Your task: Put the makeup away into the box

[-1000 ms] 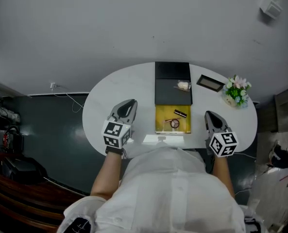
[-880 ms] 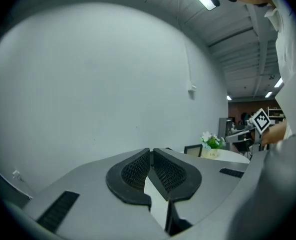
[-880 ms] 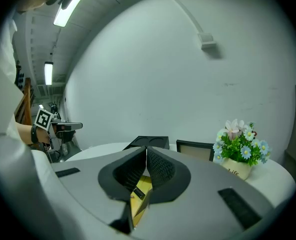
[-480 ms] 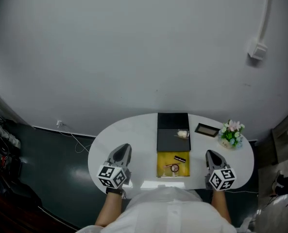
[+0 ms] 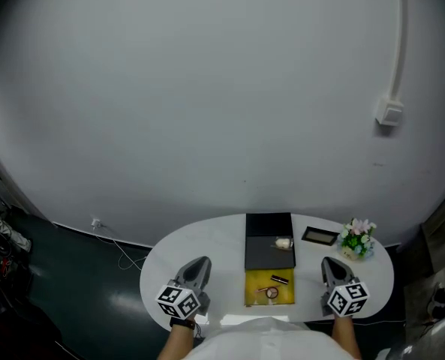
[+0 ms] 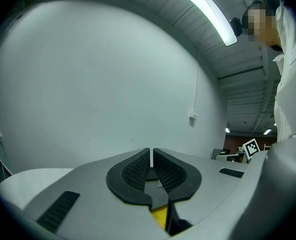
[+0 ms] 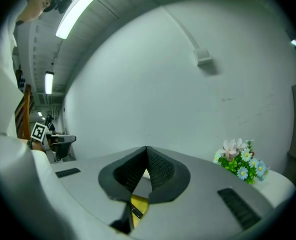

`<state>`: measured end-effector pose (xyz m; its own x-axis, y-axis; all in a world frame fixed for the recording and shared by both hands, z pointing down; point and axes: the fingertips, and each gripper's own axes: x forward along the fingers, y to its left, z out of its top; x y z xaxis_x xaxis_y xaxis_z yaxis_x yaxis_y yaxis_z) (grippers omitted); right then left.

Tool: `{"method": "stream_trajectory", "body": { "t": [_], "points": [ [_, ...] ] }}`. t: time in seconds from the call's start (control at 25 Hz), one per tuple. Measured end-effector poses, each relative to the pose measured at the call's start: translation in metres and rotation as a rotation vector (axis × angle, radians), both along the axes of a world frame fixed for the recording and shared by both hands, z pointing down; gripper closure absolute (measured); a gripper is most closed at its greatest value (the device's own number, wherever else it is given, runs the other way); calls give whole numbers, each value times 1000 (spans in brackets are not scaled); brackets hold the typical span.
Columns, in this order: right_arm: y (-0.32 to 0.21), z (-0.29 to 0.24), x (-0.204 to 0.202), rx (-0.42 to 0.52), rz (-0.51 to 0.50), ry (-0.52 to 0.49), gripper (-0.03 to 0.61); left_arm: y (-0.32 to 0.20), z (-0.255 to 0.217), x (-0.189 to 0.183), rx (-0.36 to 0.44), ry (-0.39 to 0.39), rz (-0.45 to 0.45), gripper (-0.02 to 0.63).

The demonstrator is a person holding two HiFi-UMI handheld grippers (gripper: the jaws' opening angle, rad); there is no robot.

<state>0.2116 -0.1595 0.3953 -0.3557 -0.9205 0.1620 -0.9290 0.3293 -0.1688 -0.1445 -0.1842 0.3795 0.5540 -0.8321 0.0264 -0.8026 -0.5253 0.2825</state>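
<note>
While the left gripper [image 6: 151, 153] has its jaws pressed together with nothing between them, the right gripper [image 7: 147, 151] also shows its tips meeting on nothing. Both hang low over the near edge of the white desk [image 5: 169, 253], one on each side of the box [image 5: 254, 282]. That box lies open between them. Its yellow-lined tray holds a slim dark tube [image 5: 279, 280] and, just beside it, a round compact [image 5: 271, 293]. The black lid [image 5: 267, 229] lies flat behind the tray, and on it rests a small pale item [image 5: 284, 242] that is too small to identify. To the right of the lid stand a dark rectangular frame [image 5: 319, 236] and a bunch of flowers [image 5: 356, 237]. Any label on the makeup is too small to read; only the black-and-white square markers on each gripper's cube [image 5: 178, 302] show clearly, as patterns. In each gripper view just a yellow sliver of the tray shows beneath the jaws. The person's arms are cut off at the bottom edge of the head view.
</note>
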Motion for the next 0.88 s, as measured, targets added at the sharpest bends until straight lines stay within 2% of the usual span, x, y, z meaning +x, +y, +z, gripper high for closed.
{"method": "stream_trajectory", "body": {
  "t": [0.88],
  "points": [
    [1, 7, -17, -25, -21, 61, 569, 2, 18, -4, -32, -1, 18, 581]
  ]
}}
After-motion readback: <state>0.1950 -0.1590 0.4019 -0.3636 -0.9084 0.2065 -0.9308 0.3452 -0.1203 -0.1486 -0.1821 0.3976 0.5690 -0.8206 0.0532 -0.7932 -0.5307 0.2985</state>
